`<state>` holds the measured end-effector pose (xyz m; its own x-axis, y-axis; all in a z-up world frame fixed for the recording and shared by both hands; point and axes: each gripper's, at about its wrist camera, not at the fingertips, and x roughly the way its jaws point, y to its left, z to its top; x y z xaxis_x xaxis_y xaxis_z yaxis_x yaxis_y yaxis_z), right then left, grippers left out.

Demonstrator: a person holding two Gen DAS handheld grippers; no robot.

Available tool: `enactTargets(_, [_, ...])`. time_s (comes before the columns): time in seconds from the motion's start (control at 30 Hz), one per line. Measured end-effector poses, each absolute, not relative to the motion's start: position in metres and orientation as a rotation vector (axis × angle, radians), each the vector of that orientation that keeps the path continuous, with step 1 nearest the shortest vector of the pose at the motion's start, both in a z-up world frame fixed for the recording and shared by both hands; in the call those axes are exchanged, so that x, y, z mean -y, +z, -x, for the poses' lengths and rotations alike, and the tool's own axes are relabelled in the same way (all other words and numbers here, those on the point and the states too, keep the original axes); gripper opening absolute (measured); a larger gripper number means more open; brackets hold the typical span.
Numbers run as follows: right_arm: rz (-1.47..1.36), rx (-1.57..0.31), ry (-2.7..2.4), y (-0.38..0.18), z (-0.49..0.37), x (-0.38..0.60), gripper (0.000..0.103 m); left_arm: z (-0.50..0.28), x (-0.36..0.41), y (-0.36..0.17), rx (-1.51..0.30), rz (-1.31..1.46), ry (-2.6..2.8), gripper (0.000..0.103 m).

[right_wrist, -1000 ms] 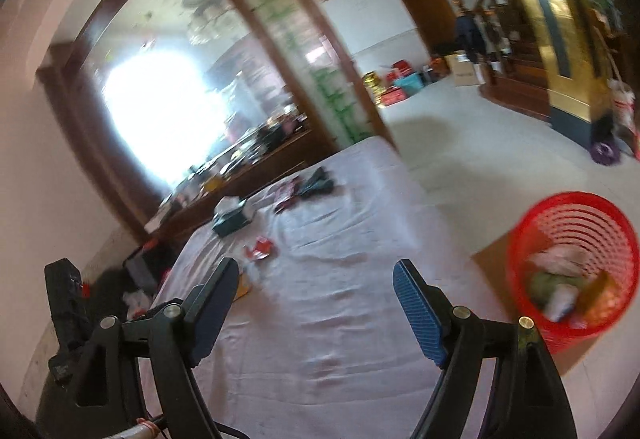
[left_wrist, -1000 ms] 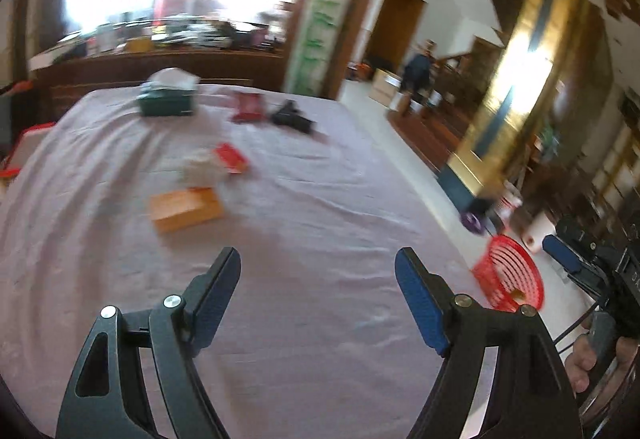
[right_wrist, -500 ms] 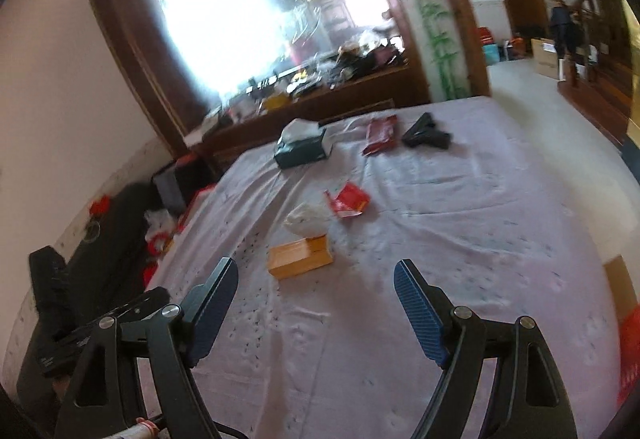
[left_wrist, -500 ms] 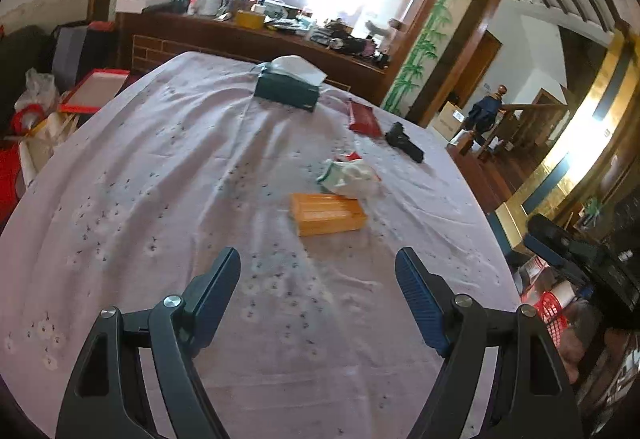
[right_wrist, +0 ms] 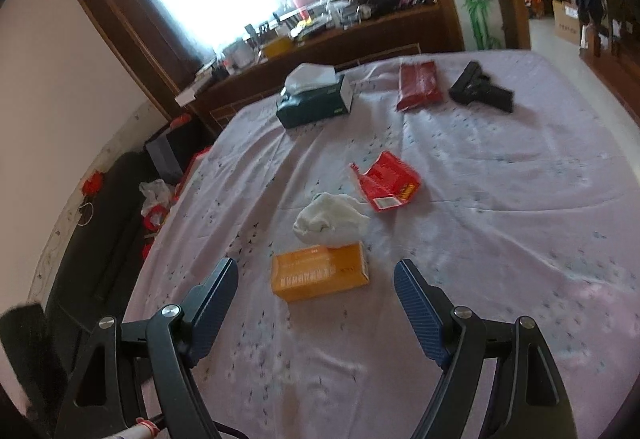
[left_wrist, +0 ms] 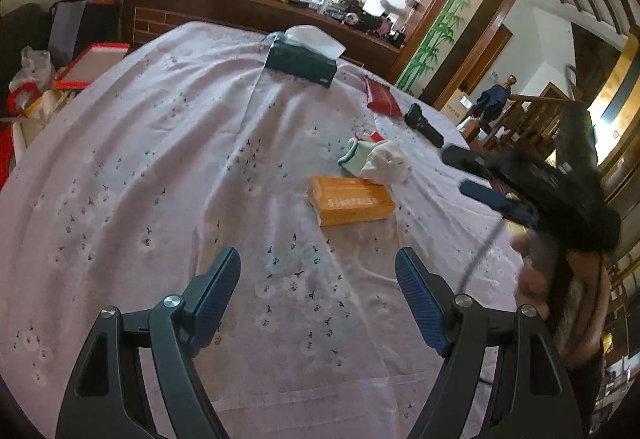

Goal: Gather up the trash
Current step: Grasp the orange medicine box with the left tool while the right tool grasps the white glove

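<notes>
The right gripper (right_wrist: 316, 289) stands wide with nothing between its jaws, and the orange cardboard box (right_wrist: 319, 271) lies on the tablecloth (right_wrist: 500, 207) just ahead of them, almost centred in the gap. Touching the box's far edge is a crumpled white tissue (right_wrist: 330, 223), and just past that, a little to the right, a torn red wrapper (right_wrist: 386, 181). The left gripper (left_wrist: 318, 289) is also wide and empty, with the same box (left_wrist: 350, 200) further ahead and to the right of its jaws.

The box looks light and fairly stiff, though thin card would likely dent under a hard squeeze; taking it across its short sides seems the sound hold, since the gap looks wide enough for that. The tissue is soft and nearly weightless, so a pinch into its bulk should do. The wrapper lies flat and glossy, probably slippery, and its raised torn edge is the likeliest place to catch it.

The right wrist view shows the wrapper whole; in the left it is mostly hidden behind the tissue. The left view alone shows the right gripper (left_wrist: 486, 177) from outside, blurred, approaching the litter, with the person's hand (left_wrist: 532, 279) below it. Further off lie a dark green tissue box (right_wrist: 314, 101), a dark red packet (right_wrist: 419, 85) and a black pistol-shaped object (right_wrist: 480, 87); whether those count as trash is unclear.
</notes>
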<state>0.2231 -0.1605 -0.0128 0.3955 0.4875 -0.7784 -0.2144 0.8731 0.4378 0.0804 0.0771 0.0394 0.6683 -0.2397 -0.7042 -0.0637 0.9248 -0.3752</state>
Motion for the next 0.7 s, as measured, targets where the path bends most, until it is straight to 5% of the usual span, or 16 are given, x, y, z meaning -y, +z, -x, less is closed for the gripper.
enactTargets(0.4, [-0.346,-1.241,0.431,-0.084,-0.292,0.131,0.082,-0.098,-0.086,0.027,-0.881,0.385,-0.069,0.078])
enactTargets(0.6, [-0.317,-1.249,0.440,-0.091,-0.285,0.128,0.039,-0.112,-0.080,0.026,-0.900,0.342,-0.084,0.078])
enactTargets(0.7, [-0.383,-1.216,0.469,-0.081,-0.276,0.142,0.030,-0.128,-0.069,0.026,-0.915,0.294,-0.124,0.078])
